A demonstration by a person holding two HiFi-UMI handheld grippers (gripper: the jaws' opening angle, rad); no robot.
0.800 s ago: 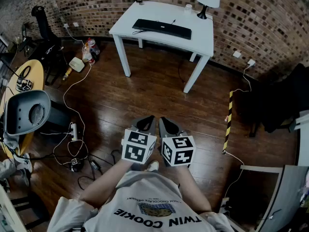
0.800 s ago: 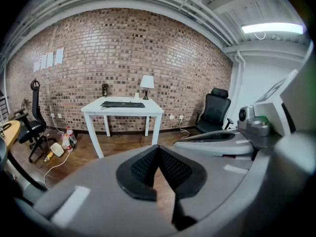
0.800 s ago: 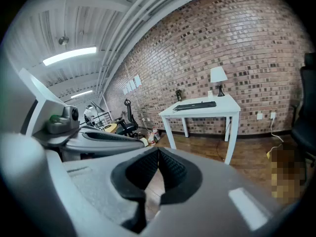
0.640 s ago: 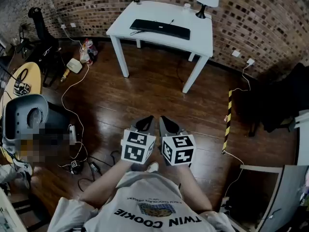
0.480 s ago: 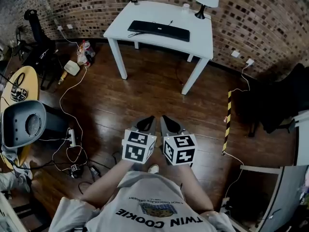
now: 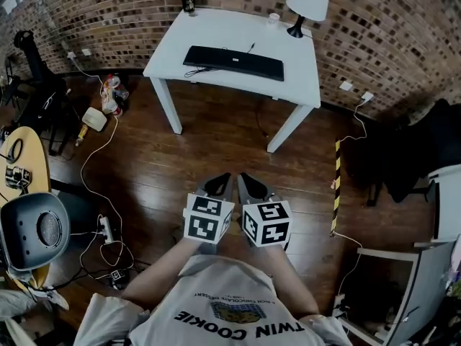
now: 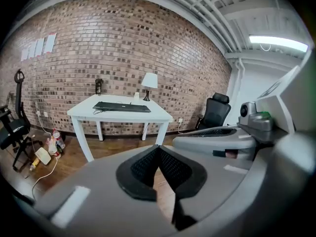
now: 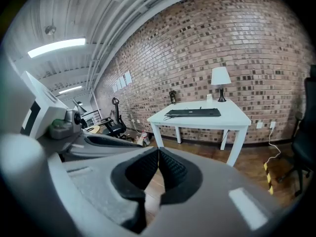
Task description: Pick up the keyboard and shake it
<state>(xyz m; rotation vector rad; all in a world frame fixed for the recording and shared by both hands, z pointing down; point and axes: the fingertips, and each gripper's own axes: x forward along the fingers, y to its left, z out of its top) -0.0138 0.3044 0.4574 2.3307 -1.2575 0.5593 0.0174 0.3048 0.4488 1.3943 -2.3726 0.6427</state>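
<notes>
Well short of the white rectangular surface [image 6: 302, 74], a person holds the left gripper [image 6: 218, 186] and the right gripper [image 6: 251, 186] side by side above the dark wooden floor [image 6: 216, 135], each with its jaws pressed together on nothing. The flat black keyboard [image 6: 234, 62] lies across the surface's far half, a thin black cable [image 6: 193, 71] bunched at its left end. Likely hazards: jaws left together would only shove the keyboard, the cable could snag a lift, and a hard shake might hit the white-shaded table lamp [image 6: 306, 2] standing near its right end.
</notes>
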